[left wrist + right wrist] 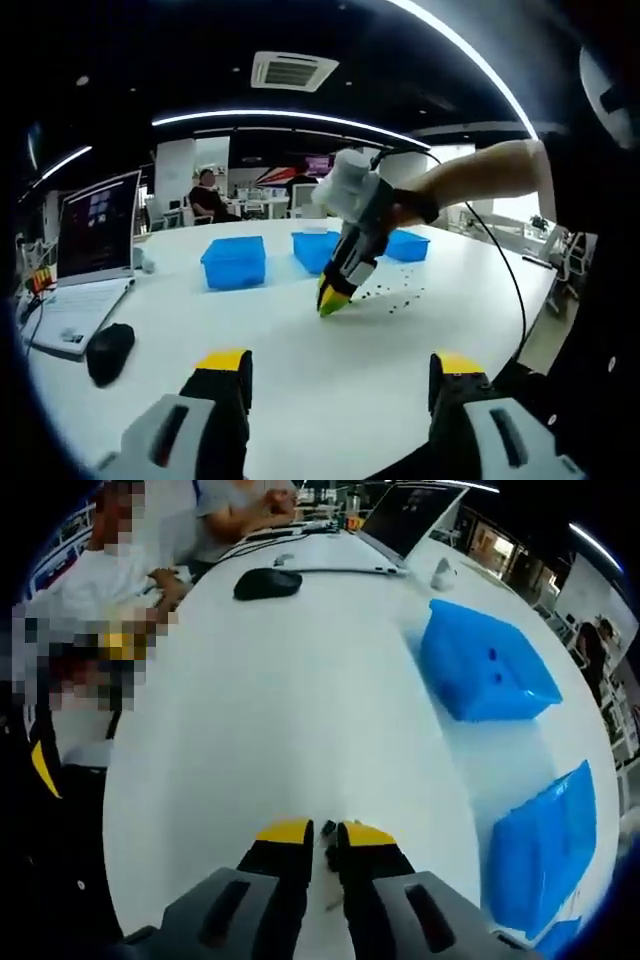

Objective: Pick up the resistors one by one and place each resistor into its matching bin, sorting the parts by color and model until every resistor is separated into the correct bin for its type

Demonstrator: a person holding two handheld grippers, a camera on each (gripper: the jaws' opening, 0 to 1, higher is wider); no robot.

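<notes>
A: Jaws of the left gripper (340, 372) are spread wide, nothing held. Ahead, three blue bins (234, 262) are counted; loose resistors (395, 298) are scattered beside the right gripper (333, 300).

B: Right gripper (325, 832) nearly shut, a resistor (328, 828) seemingly pinched at the tips. Two bins (485, 665) off right. Could be dropped, grip's thin.

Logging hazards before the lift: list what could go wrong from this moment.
1. The right gripper looks pinched on one tiny resistor at its very tips; it may slip out on the way to a blue bin.
2. More loose resistors lie beside that gripper on the white table; a sideways lift could scatter them.
3. The part's markings are too small to read, so the bin choice may be wrong.
</notes>
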